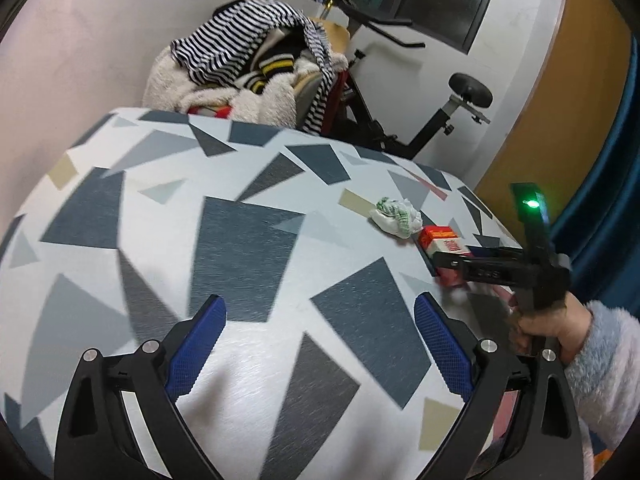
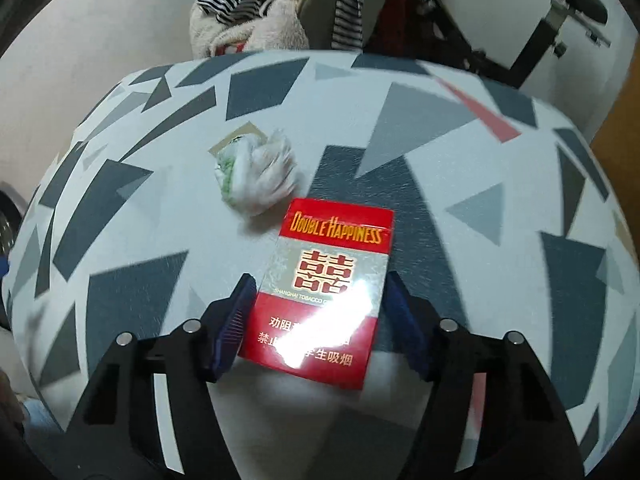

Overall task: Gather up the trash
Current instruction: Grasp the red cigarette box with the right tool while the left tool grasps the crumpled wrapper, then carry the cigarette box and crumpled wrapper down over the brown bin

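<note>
A red and silver cigarette pack lies on the patterned table between the blue pads of my right gripper. The jaws sit close to both sides of the pack; I cannot tell whether they touch it. A crumpled white and green wrapper lies just beyond the pack. In the left wrist view the pack and the wrapper are at the far right, with the right gripper over the pack. My left gripper is open and empty above the table.
A chair heaped with striped and fleecy clothes stands behind the table's far edge. An exercise bike stands beside it by the wall. A wooden panel and a blue curtain are on the right.
</note>
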